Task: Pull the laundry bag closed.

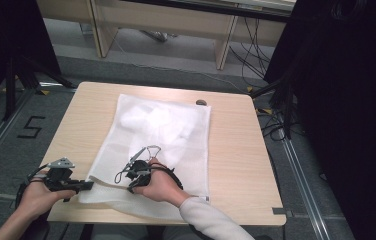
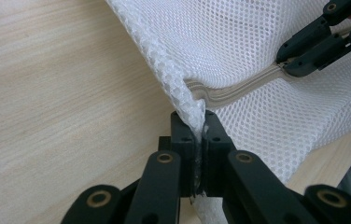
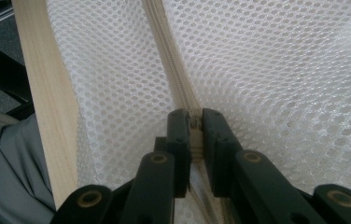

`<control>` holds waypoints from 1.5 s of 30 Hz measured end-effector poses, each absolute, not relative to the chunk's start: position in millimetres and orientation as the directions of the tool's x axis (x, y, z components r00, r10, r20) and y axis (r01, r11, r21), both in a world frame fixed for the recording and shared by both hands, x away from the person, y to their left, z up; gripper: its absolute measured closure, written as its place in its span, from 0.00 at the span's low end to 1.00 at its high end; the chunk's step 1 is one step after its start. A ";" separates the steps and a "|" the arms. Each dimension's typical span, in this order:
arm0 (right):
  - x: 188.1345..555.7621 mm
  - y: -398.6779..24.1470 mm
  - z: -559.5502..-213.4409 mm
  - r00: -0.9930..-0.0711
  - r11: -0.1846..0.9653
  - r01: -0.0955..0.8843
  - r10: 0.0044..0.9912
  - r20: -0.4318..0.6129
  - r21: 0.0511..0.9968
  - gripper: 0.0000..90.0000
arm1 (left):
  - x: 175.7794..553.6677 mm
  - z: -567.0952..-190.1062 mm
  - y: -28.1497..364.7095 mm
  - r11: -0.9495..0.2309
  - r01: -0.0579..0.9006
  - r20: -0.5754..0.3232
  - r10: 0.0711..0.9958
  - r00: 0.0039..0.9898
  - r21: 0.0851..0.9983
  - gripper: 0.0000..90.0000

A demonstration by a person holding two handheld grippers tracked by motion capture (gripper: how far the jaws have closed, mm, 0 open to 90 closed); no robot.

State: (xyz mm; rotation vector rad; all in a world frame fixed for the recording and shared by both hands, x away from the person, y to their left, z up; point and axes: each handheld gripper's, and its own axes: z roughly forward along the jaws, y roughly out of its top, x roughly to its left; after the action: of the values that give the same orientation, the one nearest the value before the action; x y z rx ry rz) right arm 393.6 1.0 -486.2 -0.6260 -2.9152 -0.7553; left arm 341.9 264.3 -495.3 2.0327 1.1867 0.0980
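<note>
in the high view the person's left forearm (image 1: 6, 227) and right sleeve (image 1: 211, 222) are cut off by the bottom edge, and the small dark thing (image 1: 201, 102) at the table's far edge is too small to tell. what lies inside the mesh bag (image 1: 161, 135) is a pale blur. in the right gripper view the zipper (image 3: 176, 79) runs down between the jaws, so its pull is hidden

Overhead view looks down; both close gripper views share the mesh bag (image 2: 276, 42).
</note>
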 end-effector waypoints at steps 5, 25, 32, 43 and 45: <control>393.2 0.0 -486.0 -0.910 0.794 0.411 0.384 0.155 0.448 0.92 | 342.5 -495.0 265.7 -0.290 0.711 -0.292 0.764 0.575 0.641 0.95; 393.6 -7.2 -486.1 -0.911 0.794 0.410 0.380 0.158 0.449 0.92 | 341.8 -496.6 263.3 -0.258 0.709 -0.303 0.771 0.560 0.657 0.95; 392.3 -10.5 -485.4 -0.900 0.787 0.433 0.401 0.168 0.440 0.92 | 342.2 -496.5 264.7 -0.276 0.707 -0.293 0.768 0.569 0.651 0.95; 392.4 -15.9 -485.2 -0.903 0.788 0.428 0.398 0.164 0.443 0.92 | 342.2 -496.6 264.6 -0.273 0.708 -0.295 0.769 0.567 0.651 0.95; 393.5 -17.2 -485.8 -0.908 0.790 0.416 0.385 0.163 0.450 0.92 | 342.1 -496.5 264.5 -0.273 0.708 -0.294 0.770 0.567 0.651 0.95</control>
State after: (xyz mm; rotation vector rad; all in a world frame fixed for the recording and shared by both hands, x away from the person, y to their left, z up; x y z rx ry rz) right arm 393.5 -17.2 -485.8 -0.6524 -2.9130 -0.7542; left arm 342.1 264.5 -496.5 2.0296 1.1810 0.1015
